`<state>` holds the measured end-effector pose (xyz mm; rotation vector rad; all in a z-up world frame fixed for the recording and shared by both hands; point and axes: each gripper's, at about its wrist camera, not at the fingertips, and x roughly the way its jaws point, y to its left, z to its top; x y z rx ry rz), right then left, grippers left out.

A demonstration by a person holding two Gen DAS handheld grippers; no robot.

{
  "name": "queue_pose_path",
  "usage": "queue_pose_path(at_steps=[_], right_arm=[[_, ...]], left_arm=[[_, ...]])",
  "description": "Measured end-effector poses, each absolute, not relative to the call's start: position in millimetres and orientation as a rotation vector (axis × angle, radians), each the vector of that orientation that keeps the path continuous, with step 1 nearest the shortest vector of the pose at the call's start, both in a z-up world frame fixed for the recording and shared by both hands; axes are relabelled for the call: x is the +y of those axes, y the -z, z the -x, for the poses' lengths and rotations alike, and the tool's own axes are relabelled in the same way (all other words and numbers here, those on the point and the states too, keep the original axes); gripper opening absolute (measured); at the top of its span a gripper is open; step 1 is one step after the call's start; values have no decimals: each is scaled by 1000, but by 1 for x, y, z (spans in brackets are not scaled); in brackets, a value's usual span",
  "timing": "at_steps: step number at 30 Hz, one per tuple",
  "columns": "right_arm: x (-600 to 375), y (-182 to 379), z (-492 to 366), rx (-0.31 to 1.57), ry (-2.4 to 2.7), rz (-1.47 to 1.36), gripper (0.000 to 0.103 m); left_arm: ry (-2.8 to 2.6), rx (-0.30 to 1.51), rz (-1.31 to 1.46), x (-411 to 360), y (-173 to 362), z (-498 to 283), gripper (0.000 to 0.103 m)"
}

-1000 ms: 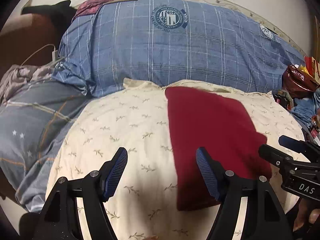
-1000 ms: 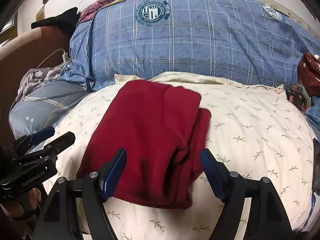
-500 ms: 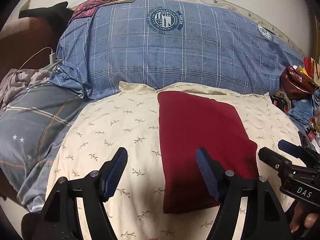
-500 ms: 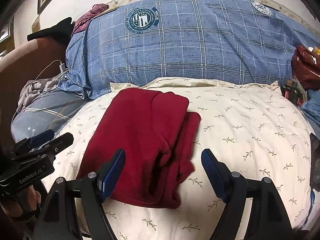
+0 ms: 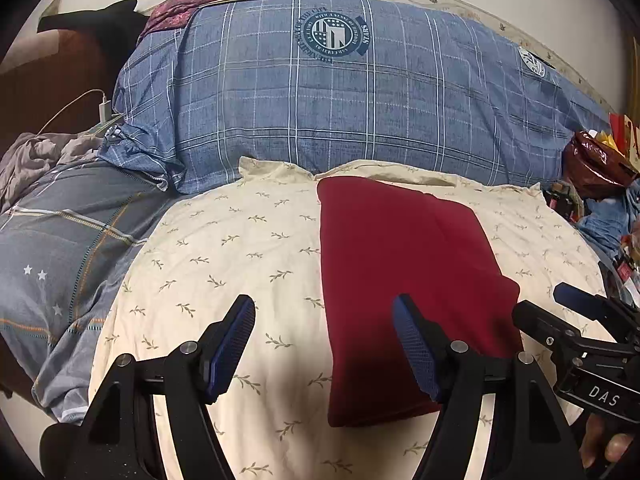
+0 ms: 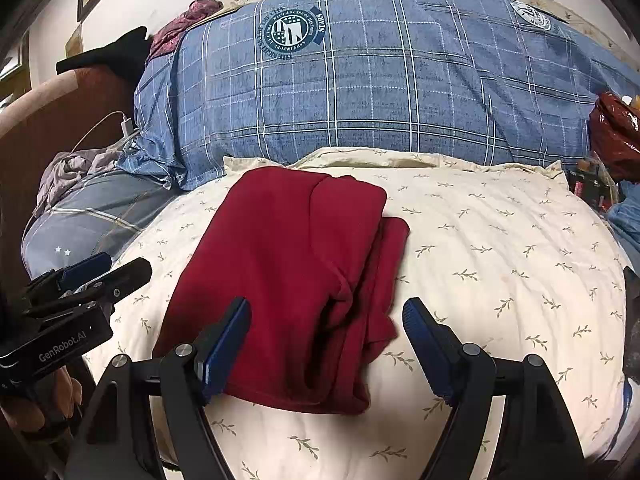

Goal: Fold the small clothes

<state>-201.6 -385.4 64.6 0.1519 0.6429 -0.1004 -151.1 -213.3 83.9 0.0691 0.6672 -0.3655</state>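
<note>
Both grippers have backed off a bit over the last second, so the red garment [image 6: 288,276] sits further out ahead and more of the cream pillow [image 5: 224,264] shows around it. The cloth itself hasn't budged.

Right now the left gripper [image 5: 324,344] is spread wide with nothing between its pads, and so is the right gripper [image 6: 326,344]. Nothing is being held.

The garment lies folded flat on the pillow, long axis running away from both grippers toward the blue plaid pillow [image 5: 360,100] at the back. From the left gripper it's ahead and off to the right, with its near-left corner roughly behind the right finger. From the right gripper it's pretty much dead ahead, near edge between the fingers and a bit left. So I'd say the right one is better lined up for whatever fold comes next.

Funny thing: the left wrist view makes it look like a clean smooth rectangle. Only the right wrist view shows the messy side, with loose layers stacked and poking out along the garment's right edge. That edge probably needs tidying.
</note>
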Motion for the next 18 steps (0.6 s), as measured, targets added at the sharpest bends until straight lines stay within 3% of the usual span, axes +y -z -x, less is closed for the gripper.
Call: queue_pose_path(at_steps=[18], right_arm=[[-387, -57, 196, 671, 98, -158, 80]], left_arm=[[360, 681, -74, -219, -77, 147, 71]])
